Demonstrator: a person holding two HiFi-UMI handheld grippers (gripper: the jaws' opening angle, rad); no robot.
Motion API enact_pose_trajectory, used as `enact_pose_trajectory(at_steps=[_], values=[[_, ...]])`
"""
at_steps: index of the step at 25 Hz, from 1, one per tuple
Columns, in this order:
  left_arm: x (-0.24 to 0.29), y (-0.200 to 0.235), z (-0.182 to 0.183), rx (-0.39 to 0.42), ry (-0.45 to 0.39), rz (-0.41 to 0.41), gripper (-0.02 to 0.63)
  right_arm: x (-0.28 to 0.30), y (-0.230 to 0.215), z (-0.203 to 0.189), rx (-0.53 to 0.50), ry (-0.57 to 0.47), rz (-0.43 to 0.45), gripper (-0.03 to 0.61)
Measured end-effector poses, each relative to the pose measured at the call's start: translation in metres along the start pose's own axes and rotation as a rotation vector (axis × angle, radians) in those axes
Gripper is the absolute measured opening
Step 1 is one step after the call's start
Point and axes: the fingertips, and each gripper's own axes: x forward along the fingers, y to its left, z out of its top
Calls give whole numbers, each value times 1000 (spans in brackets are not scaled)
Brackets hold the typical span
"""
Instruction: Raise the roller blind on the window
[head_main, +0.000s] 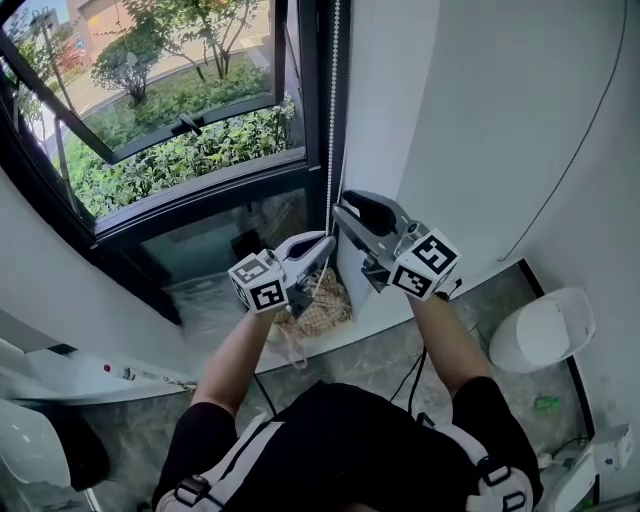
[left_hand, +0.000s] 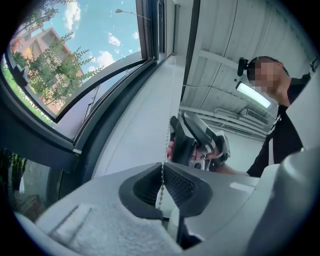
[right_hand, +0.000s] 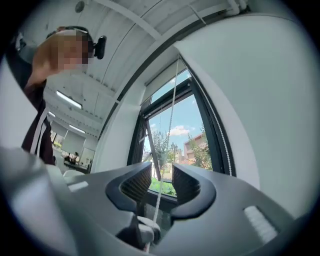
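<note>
Bead chain (head_main: 333, 100): pale, thin, hangs plumb along your window's (head_main: 180, 120) dark right frame. Blind (right_hand: 162, 80) shows as a white band at the top only, with the glass below uncovered.

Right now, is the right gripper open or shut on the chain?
Open. The right gripper has its pads standing apart, and the chain passes through the gap between them unpinched.

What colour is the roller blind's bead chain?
The bead chain is white, clearest in the head view against the black window frame.
</note>
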Motion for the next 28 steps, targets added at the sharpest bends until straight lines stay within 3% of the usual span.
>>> enact_pose_trajectory(at_steps=[3,6,8,9,17,28], values=[[0,-7,1,23,16,2,14,21,-7,31,104,-74,-4,129],[-1,-8,-1,32,14,-2,15,35,-7,45,145,-105,4,125],[-2,-7,0,28,7,-1,15,41,-5,46,155,-104,15,68],[-2,-7,1,28,4,0,15,42,-4,46,154,-108,23,14],[-1,-7,-8,12,22,2,15,29,-7,36,63,-116,5,9],[6,-2,-44,11,131,16,15,7,-11,9,83,-79,-2,6]])
